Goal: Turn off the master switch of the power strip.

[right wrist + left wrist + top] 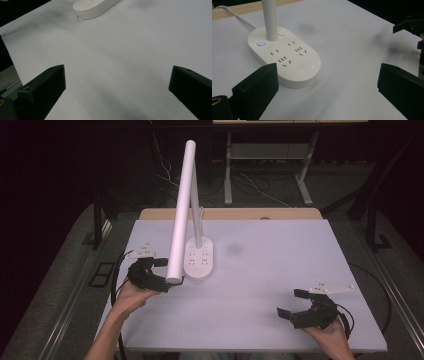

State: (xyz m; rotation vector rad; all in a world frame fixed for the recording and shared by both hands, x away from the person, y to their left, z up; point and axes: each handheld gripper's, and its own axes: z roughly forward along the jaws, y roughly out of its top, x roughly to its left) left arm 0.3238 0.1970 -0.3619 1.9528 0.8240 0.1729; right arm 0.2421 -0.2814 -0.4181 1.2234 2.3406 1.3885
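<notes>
A white desk lamp stands left of the table's middle; its oval base (pixel 199 259) carries socket slots, a lit blue button (pixel 261 43) and a round pad (pixel 306 67). Its upright stem (pixel 270 20) rises from the base, and the long white light bar (pixel 182 210) slants down toward the front. My left gripper (pixel 162 275) is open just left of the base, its jaws wide apart with the base's near end (pixel 294 75) ahead of them. My right gripper (pixel 291 303) is open over bare table at the front right, nothing between its jaws; the base's edge (pixel 93 8) lies far ahead.
The white tabletop (pixel 280 250) has a wooden strip (pixel 240 213) along its far edge. The lamp's white cord (pixel 235 15) runs off toward that edge. Black cables (pixel 116 285) trail off the table's left side. Desk legs (pixel 228 170) and wires sit on the floor beyond.
</notes>
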